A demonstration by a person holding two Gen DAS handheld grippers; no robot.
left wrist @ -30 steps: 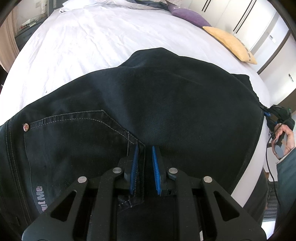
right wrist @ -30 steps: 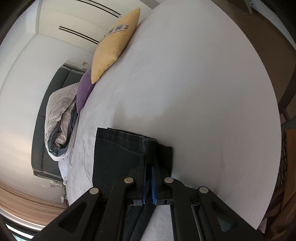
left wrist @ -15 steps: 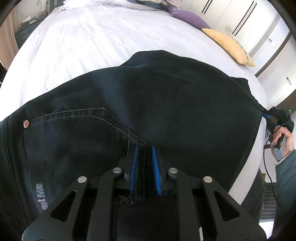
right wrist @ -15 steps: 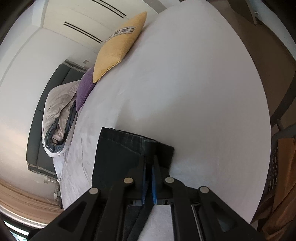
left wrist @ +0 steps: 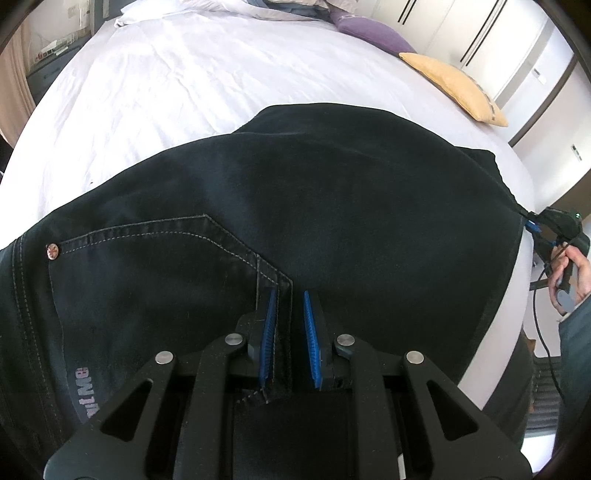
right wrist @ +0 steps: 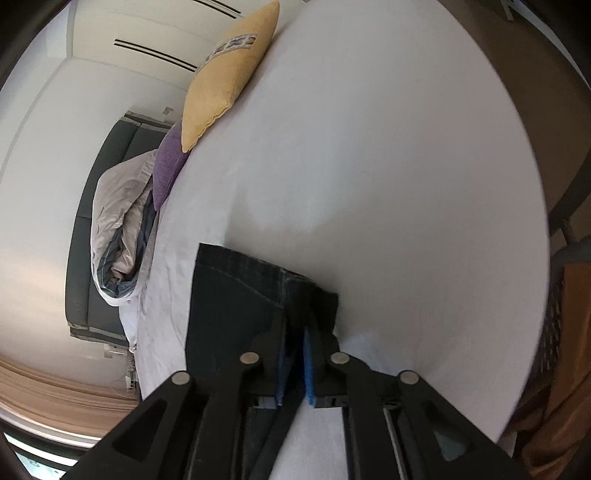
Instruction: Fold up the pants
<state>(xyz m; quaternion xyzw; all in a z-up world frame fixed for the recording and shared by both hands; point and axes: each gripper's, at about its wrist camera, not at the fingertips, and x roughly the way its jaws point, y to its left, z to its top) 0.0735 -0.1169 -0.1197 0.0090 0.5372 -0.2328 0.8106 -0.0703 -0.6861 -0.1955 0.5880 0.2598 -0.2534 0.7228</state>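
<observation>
Dark denim pants (left wrist: 314, 206) lie spread over a white bed (left wrist: 192, 77), back pocket and a rivet at the left. My left gripper (left wrist: 288, 295) is shut on the waist edge of the pants beside the pocket corner. My right gripper (right wrist: 295, 328) is shut on the hem end of the pant legs (right wrist: 236, 295), held just above the sheet. In the left wrist view the right gripper (left wrist: 532, 227) shows at the far right edge, gripping the hem, with a hand behind it.
A yellow pillow (left wrist: 454, 85) and a purple pillow (left wrist: 373, 33) lie at the far side of the bed; both also show in the right wrist view, yellow pillow (right wrist: 225, 74), with a bunched duvet (right wrist: 122, 229). White wardrobes stand behind. Bed edge and floor lie right.
The pants have shifted slightly toward the far side of the bed, with both grippers still holding them. The right gripper has moved a little along the sheet.
</observation>
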